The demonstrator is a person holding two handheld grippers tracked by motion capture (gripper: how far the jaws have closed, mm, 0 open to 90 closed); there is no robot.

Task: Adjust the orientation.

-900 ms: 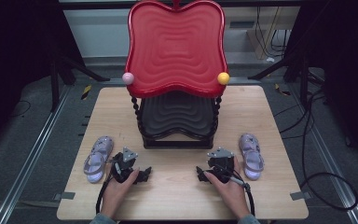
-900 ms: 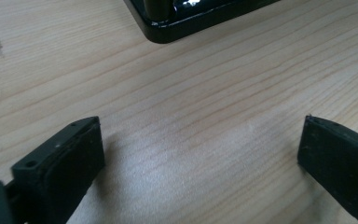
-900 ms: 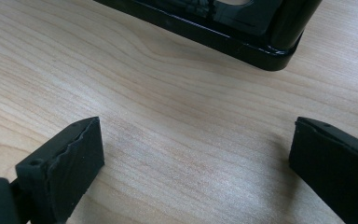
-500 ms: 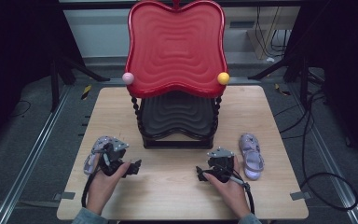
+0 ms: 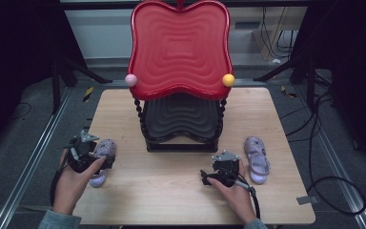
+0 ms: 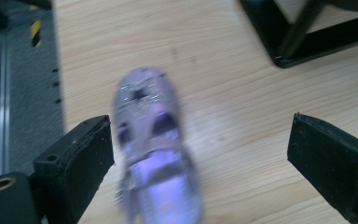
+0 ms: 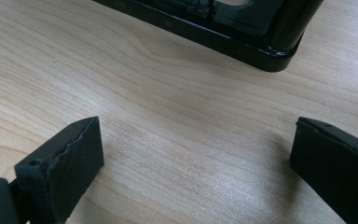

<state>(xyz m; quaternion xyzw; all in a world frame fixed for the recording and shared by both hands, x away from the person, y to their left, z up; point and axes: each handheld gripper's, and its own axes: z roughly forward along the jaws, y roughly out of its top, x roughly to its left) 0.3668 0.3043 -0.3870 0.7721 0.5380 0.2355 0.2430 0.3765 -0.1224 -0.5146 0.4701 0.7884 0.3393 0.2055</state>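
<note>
A small lilac sandal lies near the table's left edge; in the left gripper view the same sandal lies close by the left jaw, blurred. My left gripper hovers over it, open, with the sandal between the jaws but not clamped. A second lilac sandal lies at the right. My right gripper rests on the table just left of that sandal, open, with bare wood between its jaws.
A two-tier rack with a red wavy top tray and a black lower tray stands at the table's middle back. Its black base frame lies just ahead of my right gripper. The wooden table has free room in front.
My left gripper has moved left and away from the table's middle, over the left sandal. The right gripper has stayed put.
</note>
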